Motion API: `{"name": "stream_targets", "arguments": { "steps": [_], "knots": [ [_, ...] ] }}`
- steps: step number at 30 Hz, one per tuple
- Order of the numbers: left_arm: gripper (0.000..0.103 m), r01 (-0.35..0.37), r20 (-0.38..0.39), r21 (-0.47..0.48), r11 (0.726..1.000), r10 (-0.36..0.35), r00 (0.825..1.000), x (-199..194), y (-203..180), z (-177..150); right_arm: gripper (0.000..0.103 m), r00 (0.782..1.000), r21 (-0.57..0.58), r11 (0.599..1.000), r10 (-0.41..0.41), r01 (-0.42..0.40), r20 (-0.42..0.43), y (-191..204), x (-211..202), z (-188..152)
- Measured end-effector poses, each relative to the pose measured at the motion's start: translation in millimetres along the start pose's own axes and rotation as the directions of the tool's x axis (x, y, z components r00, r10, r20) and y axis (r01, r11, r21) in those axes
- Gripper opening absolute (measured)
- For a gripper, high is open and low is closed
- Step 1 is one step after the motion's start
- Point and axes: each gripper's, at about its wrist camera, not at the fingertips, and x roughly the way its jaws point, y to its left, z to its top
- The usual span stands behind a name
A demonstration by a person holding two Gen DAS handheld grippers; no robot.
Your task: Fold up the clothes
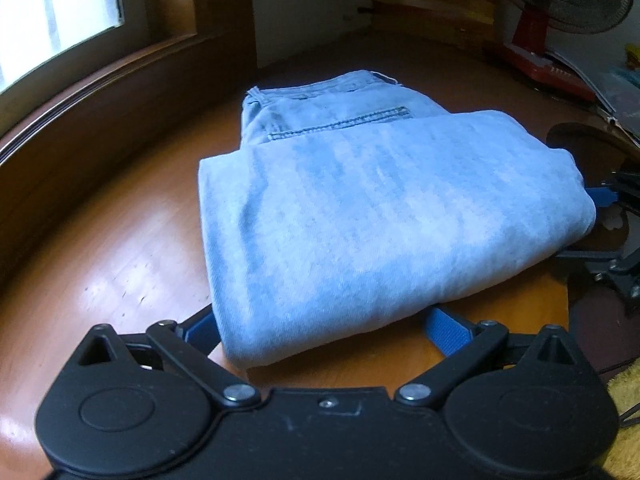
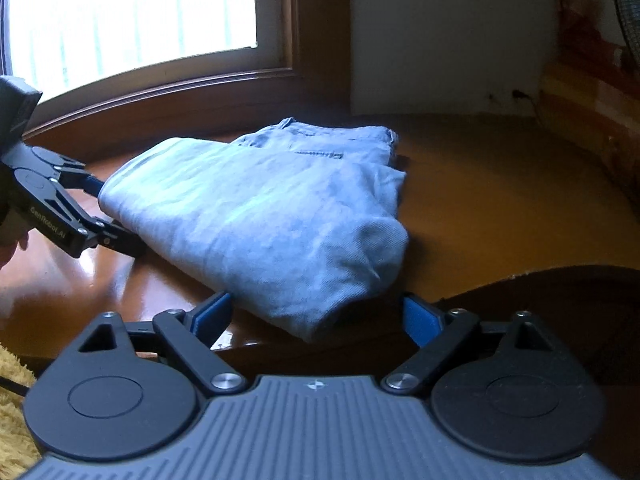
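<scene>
A pair of light blue jeans (image 1: 360,208) lies folded on the brown wooden worktop (image 1: 120,240), near a window (image 2: 132,20). The waistband and one back pocket show at the far side, and a thick folded layer lies over them toward me.

My left gripper (image 1: 324,326) stands at one near edge of the folded jeans. Its fingers (image 1: 450,330) are spread wide, one on each side of the fold, and the cloth edge lies between them (I cannot see that the pads press on it).

My right gripper (image 2: 320,316) stands at the other edge, by a rounded corner of the fold. Its fingers (image 2: 214,314) are also wide apart and hold nothing; the corner sits between them.

A red fan (image 1: 560,8) stands behind the worktop.
</scene>
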Motion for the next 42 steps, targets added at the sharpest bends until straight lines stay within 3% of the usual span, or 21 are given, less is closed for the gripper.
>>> {"name": "stream_targets", "arguments": {
  "steps": [8,12,27,42],
  "knots": [
    [0.103,0.013,0.021,0.022,1.0,-0.014,1.0,2.5,-8.3,0.0,0.087,1.0,-0.049,0.999,0.023,-0.022,0.011,18.7,11.5,2.4],
    [0.103,0.005,0.032,0.006,1.0,-0.005,0.999,3.5,-10.9,-0.9,0.077,0.999,-0.047,0.999,0.028,-0.027,0.019,17.5,9.6,3.2],
    [0.103,-0.02,0.039,-0.028,0.999,0.021,0.999,8.4,-17.0,0.6,0.09,1.0,-0.02,1.0,0.011,-0.01,0.012,16.8,12.7,5.5],
    [0.103,-0.034,0.056,-0.04,0.999,0.036,0.998,7.4,-22.4,-2.5,0.079,1.0,-0.002,1.0,0.002,-0.002,0.022,18.2,7.5,2.3]
  ]
}}
